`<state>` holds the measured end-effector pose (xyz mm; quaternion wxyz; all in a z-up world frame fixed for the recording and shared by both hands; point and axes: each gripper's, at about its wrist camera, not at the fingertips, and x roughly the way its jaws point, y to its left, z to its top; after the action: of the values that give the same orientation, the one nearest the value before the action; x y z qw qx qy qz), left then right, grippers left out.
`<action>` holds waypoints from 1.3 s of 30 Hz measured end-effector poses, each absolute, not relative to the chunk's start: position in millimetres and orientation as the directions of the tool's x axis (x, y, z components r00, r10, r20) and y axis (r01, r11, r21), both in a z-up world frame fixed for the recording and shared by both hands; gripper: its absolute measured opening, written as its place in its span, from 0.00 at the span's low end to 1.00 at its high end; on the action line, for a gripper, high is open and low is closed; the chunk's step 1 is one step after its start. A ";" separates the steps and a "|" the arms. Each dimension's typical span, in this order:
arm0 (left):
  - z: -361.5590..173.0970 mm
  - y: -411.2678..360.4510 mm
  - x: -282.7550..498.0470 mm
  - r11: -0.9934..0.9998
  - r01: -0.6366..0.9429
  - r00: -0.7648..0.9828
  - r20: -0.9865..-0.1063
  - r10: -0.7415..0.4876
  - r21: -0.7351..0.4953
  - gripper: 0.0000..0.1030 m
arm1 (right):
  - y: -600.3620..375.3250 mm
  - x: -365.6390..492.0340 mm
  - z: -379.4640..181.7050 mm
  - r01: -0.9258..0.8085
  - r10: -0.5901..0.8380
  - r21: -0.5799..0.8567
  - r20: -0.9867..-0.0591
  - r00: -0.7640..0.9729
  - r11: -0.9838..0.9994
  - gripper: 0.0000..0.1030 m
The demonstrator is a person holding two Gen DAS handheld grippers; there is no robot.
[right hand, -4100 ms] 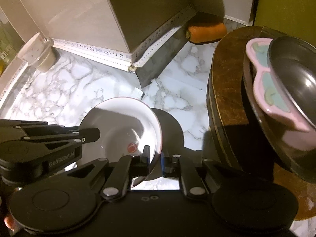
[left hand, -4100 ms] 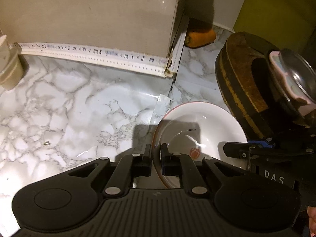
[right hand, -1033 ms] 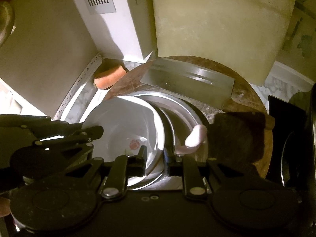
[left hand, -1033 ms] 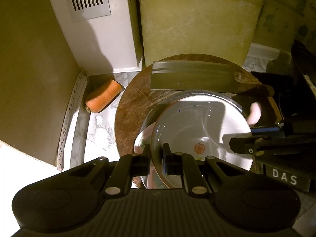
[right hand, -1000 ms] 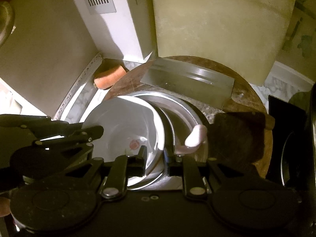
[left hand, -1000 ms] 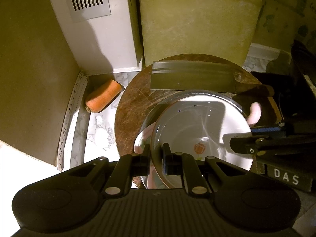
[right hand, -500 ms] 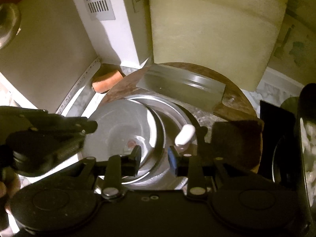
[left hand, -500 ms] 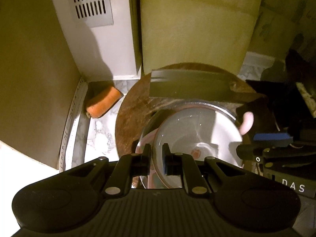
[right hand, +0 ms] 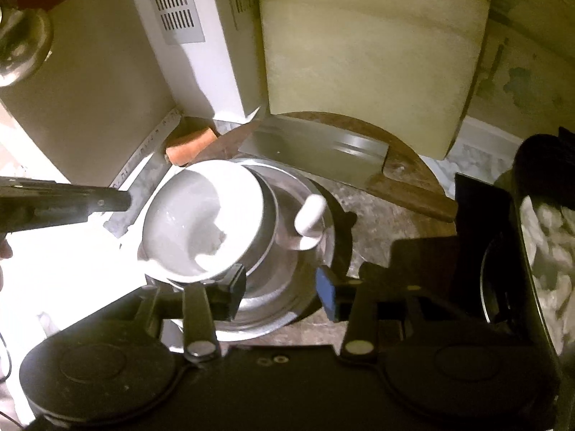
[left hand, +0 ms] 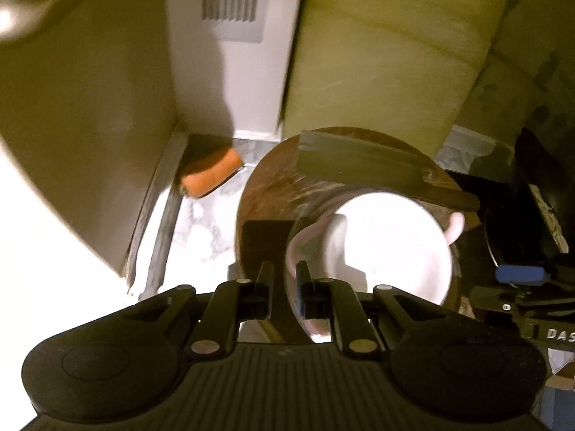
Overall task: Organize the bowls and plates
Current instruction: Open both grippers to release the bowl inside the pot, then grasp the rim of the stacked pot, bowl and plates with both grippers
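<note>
A white bowl rests inside a steel bowl on a round wooden board. It also shows in the left wrist view. A pink dish's edge shows under the bowls, with a pale handle sticking up. My left gripper is open, its fingers close either side of the stack's near rim, not gripping it. My right gripper is open wide over the steel bowl, holding nothing.
A cleaver lies across the far side of the board. A carrot piece lies in the corner by the wall. A pale upright cutting board and a white vented appliance stand behind. A dark container stands at right.
Both grippers carried the white bowl from the marble counter into the steel bowl on the board. In the last half second both opened and let go, the right one drawing back.
</note>
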<state>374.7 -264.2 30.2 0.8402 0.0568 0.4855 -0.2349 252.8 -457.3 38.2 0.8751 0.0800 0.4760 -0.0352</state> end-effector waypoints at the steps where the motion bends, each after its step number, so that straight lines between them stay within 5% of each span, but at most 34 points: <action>1: 28.1 -260.1 373.9 0.885 0.445 0.418 -0.842 -0.342 -0.139 0.12 | -458.3 250.9 37.4 0.139 0.019 0.113 -0.838 0.546 0.984 0.47; 6: 18.9 -242.6 366.3 0.893 0.417 0.411 -0.842 -0.349 -0.167 0.15 | -459.3 242.4 29.5 0.164 0.028 0.141 -0.834 0.551 0.976 0.50; 8: 16.0 -235.1 362.9 0.898 0.404 0.411 -0.842 -0.349 -0.175 0.27 | -458.1 239.3 22.7 0.172 0.036 0.155 -0.836 0.547 0.973 0.50; 10: 14.2 -227.6 358.6 0.901 0.394 0.424 -0.834 -0.353 -0.181 0.52 | -456.8 237.1 14.7 0.185 0.043 0.169 -0.840 0.541 0.968 0.50; 12: 12.5 -220.9 353.0 0.906 0.390 0.449 -0.824 -0.345 -0.167 0.57 | -455.7 235.3 6.2 0.199 0.051 0.184 -0.843 0.535 0.963 0.50; 19: 4.5 -199.9 342.4 0.912 0.364 0.452 -0.820 -0.350 -0.188 0.57 | -444.8 232.4 -12.6 0.243 0.074 0.235 -0.845 0.529 0.941 0.48; 30: 5.8 -188.1 334.1 0.914 0.366 0.457 -0.822 -0.341 -0.176 0.57 | -460.4 234.5 -27.9 0.335 0.140 0.366 -0.828 0.543 0.868 0.27; 39: 10.6 -200.2 347.0 0.900 0.399 0.451 -0.817 -0.360 -0.176 0.57 | -477.5 243.8 -26.2 0.254 0.134 0.317 -0.826 0.547 0.914 0.19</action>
<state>347.0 -200.2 10.6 0.8516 0.0209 0.4741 -0.2228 243.8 -477.5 -26.2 0.8555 0.2046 0.4744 -0.0353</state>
